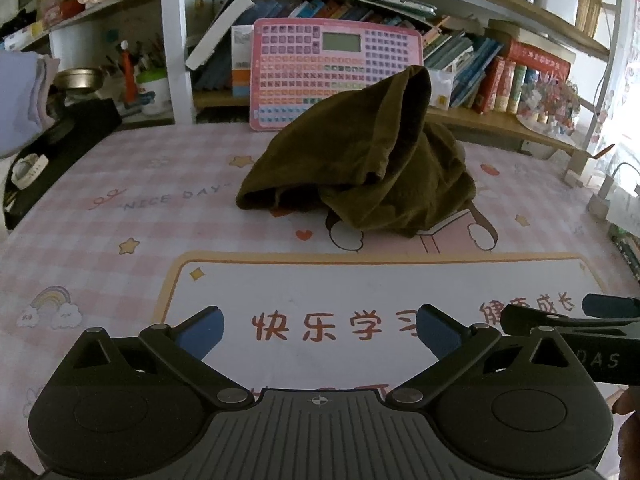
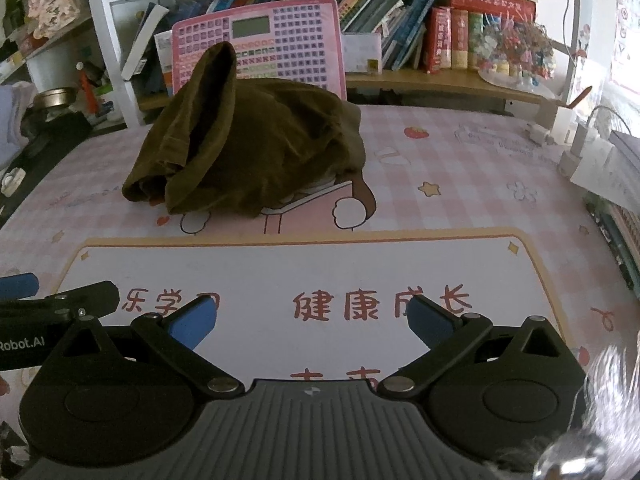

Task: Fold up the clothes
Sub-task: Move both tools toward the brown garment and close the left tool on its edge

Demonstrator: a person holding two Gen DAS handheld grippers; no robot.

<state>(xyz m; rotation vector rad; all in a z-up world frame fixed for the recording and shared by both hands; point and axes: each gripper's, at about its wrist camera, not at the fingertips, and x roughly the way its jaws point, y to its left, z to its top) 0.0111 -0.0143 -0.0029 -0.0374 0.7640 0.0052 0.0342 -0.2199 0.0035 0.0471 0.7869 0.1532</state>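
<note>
A pink checked desk mat (image 1: 120, 184) with cartoon stars, a rainbow and a white panel of red Chinese characters fills most of both views. Behind it, across the top of each frame, runs a bookshelf (image 1: 520, 76) packed with books, and a pink learning tablet (image 1: 336, 72) with rows of keys and a small grey screen leans against it.

The dark olive-brown garment (image 1: 360, 168) lies crumpled in a heap on the mat at the centre of the left wrist view, and in the upper left of centre in the right wrist view (image 2: 248, 148). One fold stands up to a peak in front of the tablet; the rest slumps over the printed cartoon figure.

The left gripper (image 1: 320, 332) sits at the bottom of its frame, its blue-padded fingers (image 1: 204, 332) spread wide apart and empty, above the white panel, well short of the garment. The right gripper (image 2: 312, 320) is the same: fingers (image 2: 192, 322) wide apart, holding nothing, over the characters
</note>
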